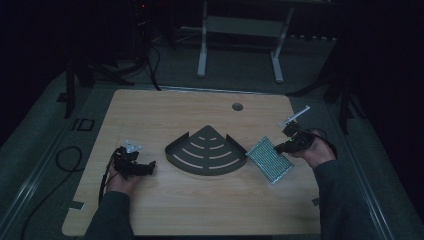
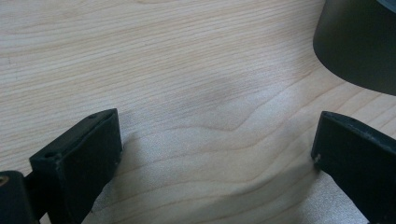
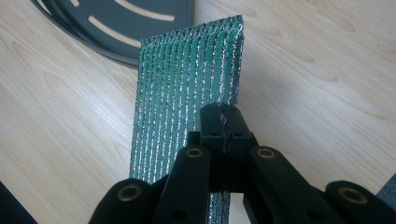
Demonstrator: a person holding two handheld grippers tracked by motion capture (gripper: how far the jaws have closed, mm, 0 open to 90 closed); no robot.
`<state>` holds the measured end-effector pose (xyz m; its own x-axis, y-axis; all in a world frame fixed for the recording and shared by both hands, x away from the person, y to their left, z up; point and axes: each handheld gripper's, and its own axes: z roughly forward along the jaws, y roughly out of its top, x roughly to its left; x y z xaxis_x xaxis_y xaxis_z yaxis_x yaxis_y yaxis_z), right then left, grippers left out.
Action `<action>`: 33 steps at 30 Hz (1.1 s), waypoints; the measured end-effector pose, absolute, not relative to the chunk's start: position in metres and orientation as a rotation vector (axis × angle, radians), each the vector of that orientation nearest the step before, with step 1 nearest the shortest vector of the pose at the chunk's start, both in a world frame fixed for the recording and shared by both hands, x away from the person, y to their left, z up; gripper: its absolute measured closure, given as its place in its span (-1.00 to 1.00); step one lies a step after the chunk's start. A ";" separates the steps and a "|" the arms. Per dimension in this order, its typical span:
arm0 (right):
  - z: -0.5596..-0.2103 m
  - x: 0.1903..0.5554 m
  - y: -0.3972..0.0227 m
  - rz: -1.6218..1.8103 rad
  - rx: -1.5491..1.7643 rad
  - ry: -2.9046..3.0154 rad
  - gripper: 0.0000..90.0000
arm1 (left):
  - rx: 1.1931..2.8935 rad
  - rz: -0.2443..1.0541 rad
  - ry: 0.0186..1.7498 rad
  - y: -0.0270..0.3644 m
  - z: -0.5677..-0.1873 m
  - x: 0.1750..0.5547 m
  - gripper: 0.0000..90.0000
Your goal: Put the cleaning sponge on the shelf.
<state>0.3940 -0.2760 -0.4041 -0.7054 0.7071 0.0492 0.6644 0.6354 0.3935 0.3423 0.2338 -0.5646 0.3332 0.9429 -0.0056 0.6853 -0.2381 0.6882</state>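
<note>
Transfer seems under way: right gripper [image 3: 223, 122] clamped on green glittery scouring pad [image 3: 187, 79], left gripper [image 2: 215, 154] parted and idle, dark slotted fan-shaped metal tray [image 1: 207, 150] likely next.

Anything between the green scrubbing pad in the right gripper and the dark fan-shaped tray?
Nothing visible. The right gripper is shut on the green scrubbing pad, just right of the fan-shaped tray, with bare wooden table between them. The left gripper sits open on the tray's far side.
</note>
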 end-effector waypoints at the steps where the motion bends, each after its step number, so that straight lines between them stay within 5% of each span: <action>1: -0.403 0.395 -0.275 0.594 1.150 2.742 0.99 | 2.007 0.561 1.423 0.234 -0.565 0.342 -0.96; 33: -0.386 0.411 -0.249 0.646 1.100 2.739 0.99 | 2.004 0.561 1.424 0.234 -0.565 0.342 -0.96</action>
